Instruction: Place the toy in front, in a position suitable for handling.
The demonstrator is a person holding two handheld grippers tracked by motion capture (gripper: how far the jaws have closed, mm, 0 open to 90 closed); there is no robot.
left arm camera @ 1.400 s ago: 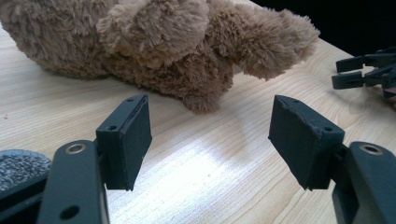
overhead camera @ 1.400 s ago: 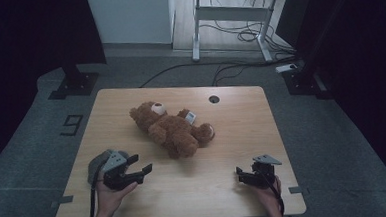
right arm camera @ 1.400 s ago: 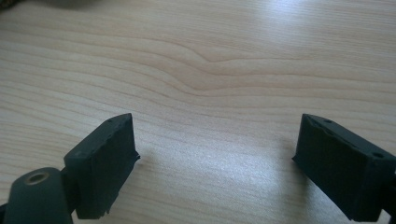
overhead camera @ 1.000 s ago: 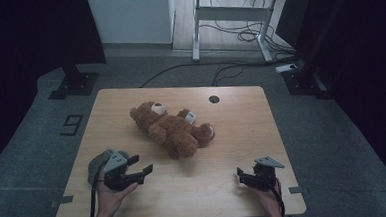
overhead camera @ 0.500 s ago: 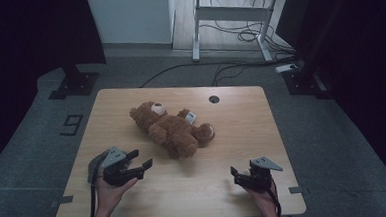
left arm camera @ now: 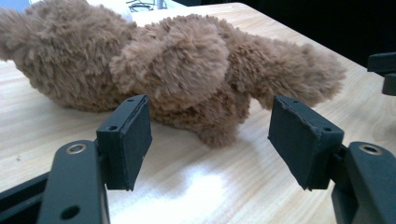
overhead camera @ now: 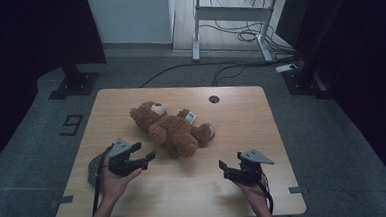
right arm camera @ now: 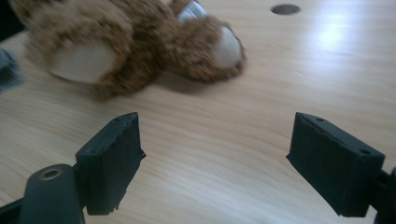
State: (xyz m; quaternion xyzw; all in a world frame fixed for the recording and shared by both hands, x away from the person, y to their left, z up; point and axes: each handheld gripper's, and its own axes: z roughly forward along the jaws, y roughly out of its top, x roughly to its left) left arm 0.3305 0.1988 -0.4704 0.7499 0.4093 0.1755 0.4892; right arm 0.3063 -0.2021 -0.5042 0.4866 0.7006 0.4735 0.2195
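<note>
Teddy bear [overhead camera: 172, 129] lies slantwise on the tabletop [overhead camera: 292, 133], head far-left, between and beyond both wide-open, empty tongs: left [overhead camera: 146, 158], right [overhead camera: 224, 168].

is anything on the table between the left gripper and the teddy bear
Nothing visible. The left gripper is open and points at the teddy bear, with bare wooden table between its fingers and the bear's body. The right gripper sits further off, also open.
</note>
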